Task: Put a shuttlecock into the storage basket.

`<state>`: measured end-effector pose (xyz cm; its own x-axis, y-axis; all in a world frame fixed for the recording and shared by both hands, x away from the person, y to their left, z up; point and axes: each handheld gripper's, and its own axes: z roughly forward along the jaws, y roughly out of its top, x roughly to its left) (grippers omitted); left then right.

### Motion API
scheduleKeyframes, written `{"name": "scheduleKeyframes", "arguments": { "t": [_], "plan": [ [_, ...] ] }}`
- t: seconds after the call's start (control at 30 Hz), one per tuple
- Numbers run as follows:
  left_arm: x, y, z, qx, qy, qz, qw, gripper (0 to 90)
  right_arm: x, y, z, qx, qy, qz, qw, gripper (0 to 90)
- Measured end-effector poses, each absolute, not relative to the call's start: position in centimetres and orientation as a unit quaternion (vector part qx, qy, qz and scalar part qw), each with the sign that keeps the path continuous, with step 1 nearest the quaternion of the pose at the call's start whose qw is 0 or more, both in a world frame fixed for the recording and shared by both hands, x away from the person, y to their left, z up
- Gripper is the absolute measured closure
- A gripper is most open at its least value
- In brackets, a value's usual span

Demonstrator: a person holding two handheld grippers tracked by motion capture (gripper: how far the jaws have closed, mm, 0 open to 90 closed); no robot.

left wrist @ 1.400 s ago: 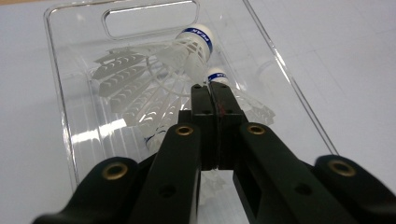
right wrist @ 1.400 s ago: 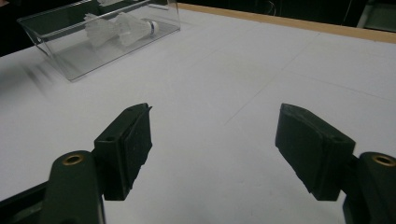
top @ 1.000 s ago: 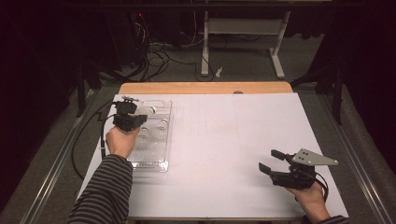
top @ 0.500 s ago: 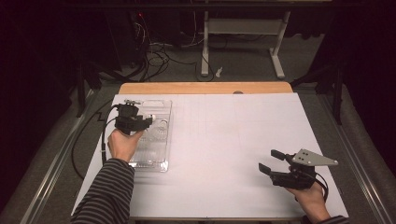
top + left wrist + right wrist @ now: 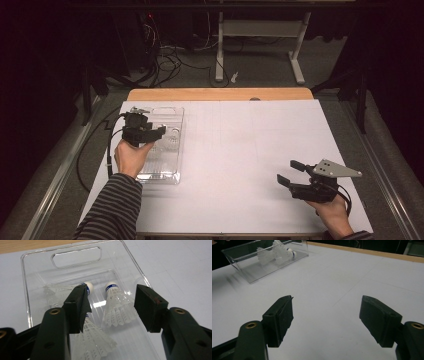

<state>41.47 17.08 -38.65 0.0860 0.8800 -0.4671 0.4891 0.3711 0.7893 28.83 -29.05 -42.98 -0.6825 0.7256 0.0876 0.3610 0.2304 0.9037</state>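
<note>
Opened just now, the left gripper (image 5: 111, 307) is held spread over shuttlecocks (image 5: 117, 305) in the clear tray (image 5: 25, 287); one is partly hidden by a jaw. The right gripper (image 5: 325, 322) is seen spread at lower right.

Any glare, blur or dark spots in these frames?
High view: room beyond the table is dark, sheet evenly lit. Left gripper view: glare streak on the clear tray floor between the shuttlecocks; near tongs soft. Right gripper view: tray's near end smeared, tongs slightly soft.
</note>
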Motion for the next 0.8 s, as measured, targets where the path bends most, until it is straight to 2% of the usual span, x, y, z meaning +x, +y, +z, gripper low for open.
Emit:
{"name": "scheduleKeyframes", "arguments": {
  "t": [0.17,0.8],
  "plan": [
    [41.2,16.7,-38.6,0.536,0.642,0.185,0.516,42.4,28.8,-29.1,-43.0,0.357,0.763,0.509,0.179,27.8],
    [39.8,16.5,-37.9,0.535,0.624,0.169,0.544,42.2,28.9,-29.1,-43.0,0.358,0.762,0.509,0.178,27.8]
  ]
}}
